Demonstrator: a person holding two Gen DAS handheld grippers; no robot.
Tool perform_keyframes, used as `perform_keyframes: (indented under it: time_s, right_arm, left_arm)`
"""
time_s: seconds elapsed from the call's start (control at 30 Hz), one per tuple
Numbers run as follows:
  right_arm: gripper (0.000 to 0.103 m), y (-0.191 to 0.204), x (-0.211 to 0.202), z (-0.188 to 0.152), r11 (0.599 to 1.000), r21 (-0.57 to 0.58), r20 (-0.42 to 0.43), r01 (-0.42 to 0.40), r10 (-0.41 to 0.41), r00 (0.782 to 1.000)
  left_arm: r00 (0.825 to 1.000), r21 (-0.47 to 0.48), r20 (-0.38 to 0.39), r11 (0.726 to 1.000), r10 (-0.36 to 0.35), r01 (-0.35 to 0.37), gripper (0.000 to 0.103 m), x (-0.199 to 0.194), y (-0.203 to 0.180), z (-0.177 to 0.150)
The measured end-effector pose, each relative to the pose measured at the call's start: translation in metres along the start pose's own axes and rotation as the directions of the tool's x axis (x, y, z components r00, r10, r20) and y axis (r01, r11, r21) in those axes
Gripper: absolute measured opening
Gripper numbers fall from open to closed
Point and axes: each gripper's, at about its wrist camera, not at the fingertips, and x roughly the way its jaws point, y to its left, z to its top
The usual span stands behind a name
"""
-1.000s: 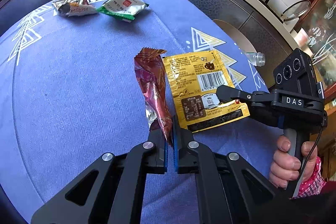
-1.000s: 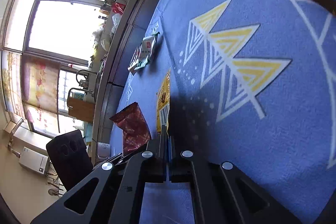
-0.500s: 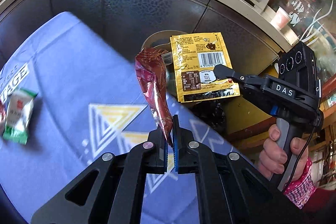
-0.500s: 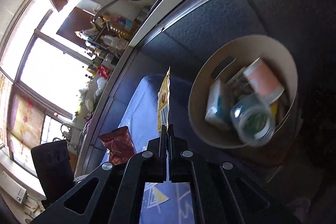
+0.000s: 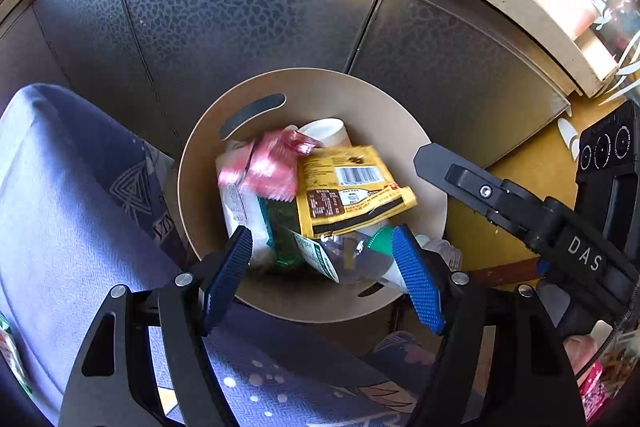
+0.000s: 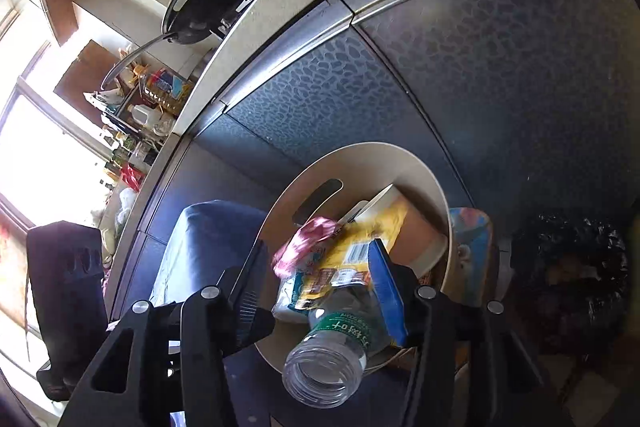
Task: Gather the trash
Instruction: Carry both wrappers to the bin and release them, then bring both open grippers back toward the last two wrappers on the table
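A round beige bin [image 5: 360, 99] stands on the floor beside the table, holding several pieces of trash. My left gripper [image 5: 324, 267] hangs over it, jaws opening, nothing between the blue pads. A blurred red wrapper [image 5: 268, 167] drops loose inside the bin. The yellow packet [image 5: 348, 191] lies free next to it on the heap. One finger [image 5: 440, 167] of my right gripper reaches in from the right. In the right wrist view my right gripper [image 6: 316, 291] is opening over the bin [image 6: 380, 163], with the yellow packet [image 6: 360, 247] and red wrapper [image 6: 308, 243] loose below it.
A clear plastic bottle [image 6: 332, 359] with a green label sticks out at the bin's near rim. The blue-clothed table [image 5: 60, 207] is at the left. Dark cabinet doors [image 5: 248, 27] under a pale counter stand right behind the bin. A person's hand [image 5: 580, 351] holds the right gripper.
Both grippers swung from over the table to above the bin. Each was shut on a wrapper; now both jaws stand apart and the red wrapper and yellow packet have dropped in.
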Motion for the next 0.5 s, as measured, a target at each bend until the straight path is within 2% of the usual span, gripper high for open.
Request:
perform_keyframes:
  time_s: [0.17,0.27,0.5]
  right_arm:
    - [0.053,-0.005,-0.013,-0.006,1.0,0.022,0.031,-0.021,0.021,0.999]
    - [0.053,0.002,-0.02,-0.01,0.999,0.012,0.037,-0.04,0.04,0.999]
    - [0.053,0.033,-0.04,-0.029,0.994,-0.035,0.025,-0.1,0.101,0.995]
  left_arm:
    - [0.998,0.003,0.048,1.0,0.03,-0.031,0.071,-0.024,0.006,-0.019]
    - [0.997,-0.024,0.073,0.999,0.026,-0.024,0.071,-0.041,0.01,-0.033]
    - [0.993,-0.102,0.118,0.995,0.031,-0.019,0.071,-0.08,0.029,-0.09]
